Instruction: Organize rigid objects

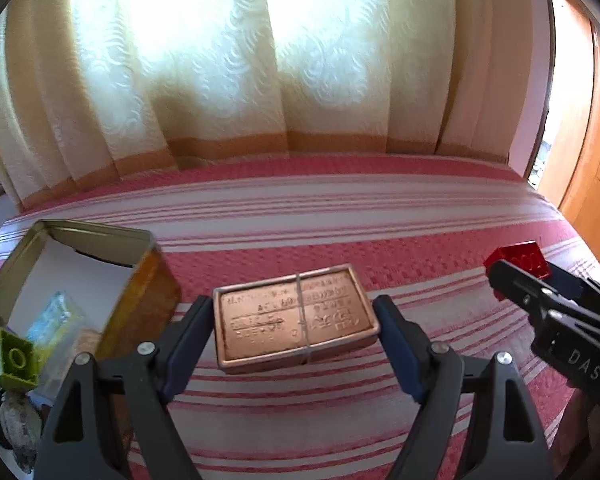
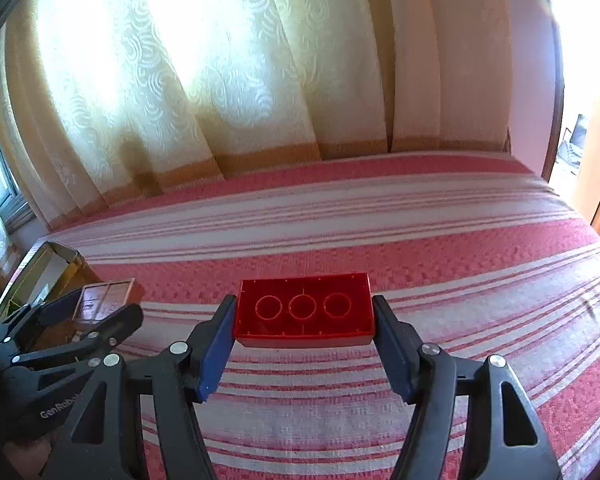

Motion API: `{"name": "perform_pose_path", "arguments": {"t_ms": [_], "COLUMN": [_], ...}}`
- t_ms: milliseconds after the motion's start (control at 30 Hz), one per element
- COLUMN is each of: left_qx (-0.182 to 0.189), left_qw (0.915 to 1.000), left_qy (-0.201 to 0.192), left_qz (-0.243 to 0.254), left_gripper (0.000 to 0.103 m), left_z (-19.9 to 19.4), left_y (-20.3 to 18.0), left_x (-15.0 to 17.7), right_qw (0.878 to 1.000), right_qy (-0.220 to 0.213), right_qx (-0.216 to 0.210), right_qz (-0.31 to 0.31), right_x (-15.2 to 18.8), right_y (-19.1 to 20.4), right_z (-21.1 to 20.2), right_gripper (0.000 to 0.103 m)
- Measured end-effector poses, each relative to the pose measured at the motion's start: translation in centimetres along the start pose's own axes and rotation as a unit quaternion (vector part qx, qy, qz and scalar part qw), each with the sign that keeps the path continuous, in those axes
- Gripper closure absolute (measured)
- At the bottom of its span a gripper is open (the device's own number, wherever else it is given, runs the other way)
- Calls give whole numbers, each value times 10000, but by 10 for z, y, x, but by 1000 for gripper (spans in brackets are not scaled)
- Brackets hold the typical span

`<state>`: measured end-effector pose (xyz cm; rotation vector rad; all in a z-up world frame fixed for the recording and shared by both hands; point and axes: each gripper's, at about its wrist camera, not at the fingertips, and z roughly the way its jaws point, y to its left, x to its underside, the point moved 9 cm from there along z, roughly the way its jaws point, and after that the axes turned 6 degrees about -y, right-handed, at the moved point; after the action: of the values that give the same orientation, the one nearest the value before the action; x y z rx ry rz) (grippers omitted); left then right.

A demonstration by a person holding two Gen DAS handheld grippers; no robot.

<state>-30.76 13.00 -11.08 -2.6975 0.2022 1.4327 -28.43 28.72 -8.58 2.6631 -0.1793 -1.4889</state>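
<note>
A flat copper-coloured tin (image 1: 292, 316) with embossed writing and a wire band round it sits between the blue pads of my left gripper (image 1: 296, 314), which press on its two short ends. In the right wrist view the same tin (image 2: 104, 300) shows in the left gripper (image 2: 96, 312) at far left. My right gripper (image 2: 304, 312) is shut on a red building brick (image 2: 304, 308), held hollow side up with three rings showing. That brick (image 1: 520, 258) and the right gripper (image 1: 512, 280) appear at the right edge of the left wrist view.
An open metal box (image 1: 148, 300) stands at the left on the red and white striped bedspread (image 1: 320, 220). It holds a green brick (image 1: 14, 360), a clear packet (image 1: 52, 320) and other small things. Cream curtains (image 1: 220, 80) hang behind; wooden furniture (image 1: 592, 160) is at right.
</note>
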Motion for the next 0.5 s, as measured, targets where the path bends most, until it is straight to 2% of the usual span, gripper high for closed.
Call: {"name": "perform_pose_path", "arguments": {"t_ms": [300, 500], "left_qx": [-146, -136], "left_qw": [9987, 9980], "left_qy": [-480, -611], "left_qz": [-57, -73], "left_gripper": [22, 22], "left_z": [-27, -40], "left_y": [9, 16], "left_x": [-1, 4], "right_qw": [9963, 9935], "right_qy": [-699, -870], "right_qx": [51, -101], "right_qz": [-501, -723], "right_x": [-8, -6], "right_y": [20, 34], "right_z": [-26, -34], "right_gripper": [36, 36]}}
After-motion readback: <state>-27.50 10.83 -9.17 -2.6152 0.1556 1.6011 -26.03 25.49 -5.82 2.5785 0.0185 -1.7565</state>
